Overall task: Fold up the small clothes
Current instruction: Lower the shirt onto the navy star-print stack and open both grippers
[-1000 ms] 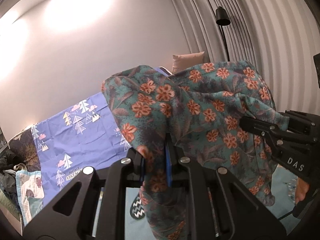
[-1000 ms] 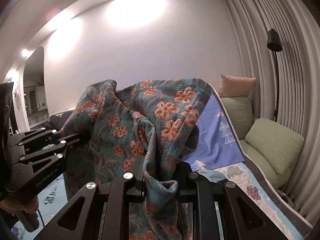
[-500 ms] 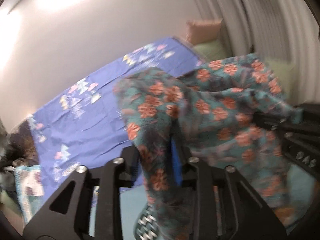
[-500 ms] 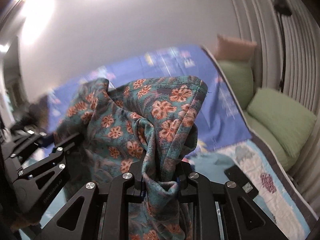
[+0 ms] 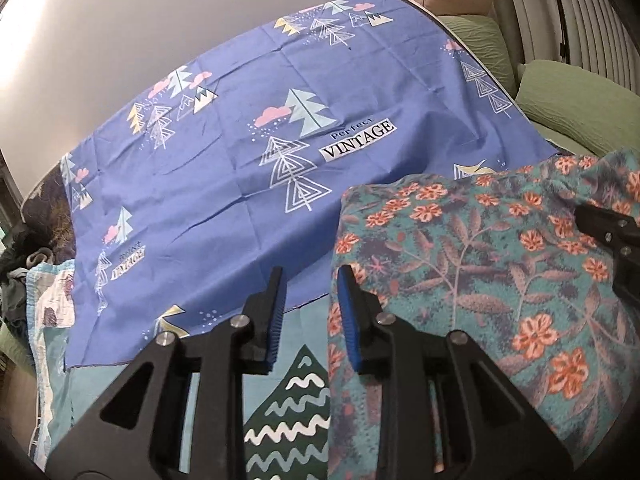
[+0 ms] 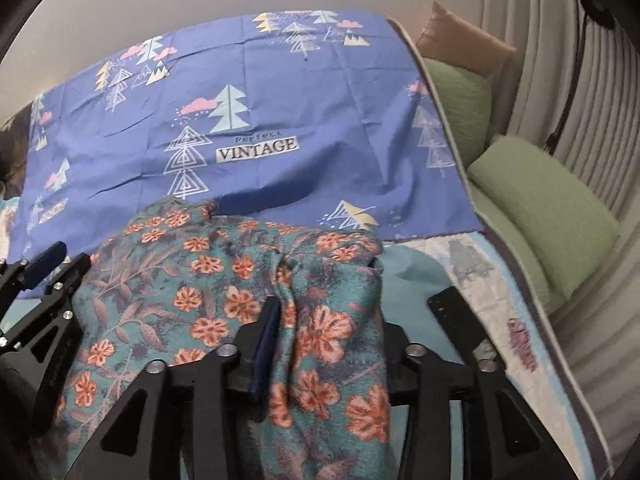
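A teal cloth with orange flowers [image 5: 480, 280] lies spread on the bed, its far edge over the blue sheet. My left gripper [image 5: 308, 312] sits just left of the cloth's left edge; its jaws are closing with nothing between the blue pads. In the right wrist view the floral cloth [image 6: 192, 300] drapes through my right gripper [image 6: 326, 312]. Those jaws are opening, a fold lies loose between them, and the right finger is hidden under cloth. The right gripper [image 5: 612, 248] shows at the left view's right edge, the left gripper [image 6: 48, 272] at the right view's left edge.
A blue sheet [image 5: 280, 128] printed with trees and "VINTAGE" covers the far bed. Green pillows [image 6: 552, 208] and a tan pillow [image 6: 464, 40] line the right side by the curtain. A flat black device [image 6: 456, 320] lies on the teal quilt [image 5: 304, 400]. Dark clothes [image 5: 16, 280] are piled far left.
Both grippers came down from holding the cloth bunched in the air. The cloth now lies on the bed. The left gripper has let go, and the right jaws have spread.
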A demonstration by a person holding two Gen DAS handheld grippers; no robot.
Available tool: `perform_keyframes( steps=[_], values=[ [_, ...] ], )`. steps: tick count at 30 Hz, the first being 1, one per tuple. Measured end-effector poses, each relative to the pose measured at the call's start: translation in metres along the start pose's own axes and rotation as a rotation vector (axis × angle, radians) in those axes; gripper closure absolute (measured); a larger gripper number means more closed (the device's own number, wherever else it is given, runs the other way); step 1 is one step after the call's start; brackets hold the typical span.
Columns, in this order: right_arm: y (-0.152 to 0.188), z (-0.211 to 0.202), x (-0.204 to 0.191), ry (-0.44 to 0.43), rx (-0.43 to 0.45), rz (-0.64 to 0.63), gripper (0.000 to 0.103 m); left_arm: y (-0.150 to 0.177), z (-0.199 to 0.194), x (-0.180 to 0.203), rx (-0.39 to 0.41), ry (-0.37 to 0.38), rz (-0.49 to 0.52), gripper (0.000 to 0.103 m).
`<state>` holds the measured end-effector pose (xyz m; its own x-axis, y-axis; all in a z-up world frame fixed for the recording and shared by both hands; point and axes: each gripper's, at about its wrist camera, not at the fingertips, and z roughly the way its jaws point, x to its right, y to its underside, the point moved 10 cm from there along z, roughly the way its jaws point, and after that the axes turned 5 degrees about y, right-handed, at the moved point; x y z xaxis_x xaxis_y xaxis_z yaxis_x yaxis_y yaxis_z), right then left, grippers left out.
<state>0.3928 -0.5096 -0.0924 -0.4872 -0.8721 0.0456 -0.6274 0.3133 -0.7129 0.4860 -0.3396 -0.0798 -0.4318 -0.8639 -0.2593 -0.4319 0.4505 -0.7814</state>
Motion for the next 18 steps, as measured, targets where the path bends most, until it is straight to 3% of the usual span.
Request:
perform_keyframes(
  steps=[3,7,18],
  values=[
    [0.001,-0.024,0.013,0.015,0.05,0.029,0.047,-0.004,-0.002,-0.002,0.013,0.0,-0.003,0.071],
    [0.007,-0.068,0.024,0.037,0.113,0.026,0.047,-0.004,-0.033,-0.007,0.044,0.051,-0.023,0.055],
    [0.032,-0.216,0.031,-0.02,0.204,0.063,0.043,0.01,-0.173,-0.004,0.151,0.174,-0.036,0.034]
  ],
)
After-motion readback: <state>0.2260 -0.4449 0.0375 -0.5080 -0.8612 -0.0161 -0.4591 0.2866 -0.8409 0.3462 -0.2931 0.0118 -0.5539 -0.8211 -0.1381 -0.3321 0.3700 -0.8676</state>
